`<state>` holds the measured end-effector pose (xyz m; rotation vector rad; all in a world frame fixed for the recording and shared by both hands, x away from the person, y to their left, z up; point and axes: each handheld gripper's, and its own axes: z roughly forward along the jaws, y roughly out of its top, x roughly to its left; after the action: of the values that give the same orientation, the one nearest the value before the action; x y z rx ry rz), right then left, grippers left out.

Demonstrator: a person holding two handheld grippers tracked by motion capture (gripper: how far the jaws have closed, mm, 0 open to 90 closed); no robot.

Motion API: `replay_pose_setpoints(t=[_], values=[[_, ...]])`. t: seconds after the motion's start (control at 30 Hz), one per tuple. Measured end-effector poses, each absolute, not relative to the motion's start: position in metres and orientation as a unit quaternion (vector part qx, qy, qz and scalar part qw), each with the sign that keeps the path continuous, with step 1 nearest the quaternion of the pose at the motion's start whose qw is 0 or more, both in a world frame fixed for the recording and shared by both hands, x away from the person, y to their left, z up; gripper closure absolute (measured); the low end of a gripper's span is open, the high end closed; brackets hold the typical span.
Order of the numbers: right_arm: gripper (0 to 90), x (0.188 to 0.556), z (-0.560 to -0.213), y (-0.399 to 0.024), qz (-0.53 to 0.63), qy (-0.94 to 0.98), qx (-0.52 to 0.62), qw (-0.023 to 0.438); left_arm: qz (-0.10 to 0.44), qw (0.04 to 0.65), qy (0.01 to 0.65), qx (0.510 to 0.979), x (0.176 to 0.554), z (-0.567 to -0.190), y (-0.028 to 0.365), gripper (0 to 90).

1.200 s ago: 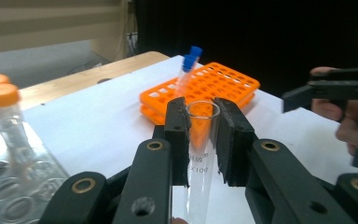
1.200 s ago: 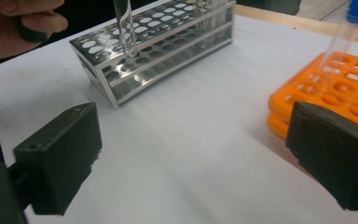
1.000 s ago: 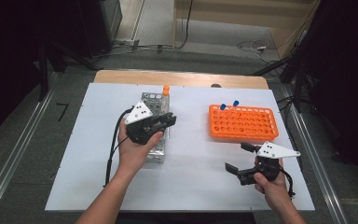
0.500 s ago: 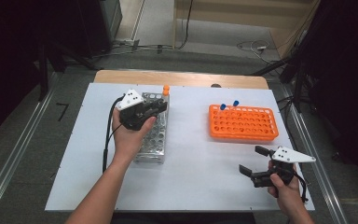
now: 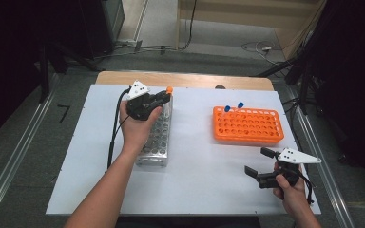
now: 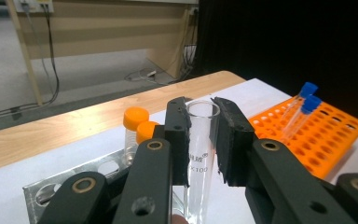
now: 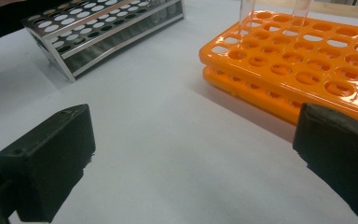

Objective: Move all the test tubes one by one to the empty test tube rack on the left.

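A: What has changed since a second ago?

B: The left hand-held gripper [image 5: 164,99] has travelled along the metal rack [image 5: 156,137] toward its far end, near the orange-capped tubes [image 6: 136,118]. The right hand-held gripper [image 5: 258,163] has sunk a little toward the near right corner of the white surface [image 5: 199,166].

A: And their jaws?

B: The left one is clamped on a clear glass tube [image 6: 200,154], held upright over the rack's far end. The right one stands wide apart with nothing between.

A: Any writing?

B: On the tube, small print ending "×100"; the characters above it are too blurred to read. Two blue-capped tubes [image 5: 233,107] stand in the orange rack [image 5: 248,126].
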<state>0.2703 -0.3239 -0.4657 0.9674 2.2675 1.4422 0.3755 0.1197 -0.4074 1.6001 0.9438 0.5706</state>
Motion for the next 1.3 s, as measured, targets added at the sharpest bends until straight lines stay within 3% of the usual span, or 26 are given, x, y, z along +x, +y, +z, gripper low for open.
replay_pose_setpoints(t=[0.5, 1.3], values=[[0.0, 0.271, -0.466, -0.326, 0.5, 0.785, 0.336, 0.143, 0.266, 0.54, 0.411, 0.685, 0.381, -0.42, 0.114, 76.6], [0.0, 0.272, -0.466, -0.325, 0.498, 0.786, 0.336, 0.147, 0.24, 0.487, 0.418, 0.728, 0.381, -0.431, 0.107, 75.1]])
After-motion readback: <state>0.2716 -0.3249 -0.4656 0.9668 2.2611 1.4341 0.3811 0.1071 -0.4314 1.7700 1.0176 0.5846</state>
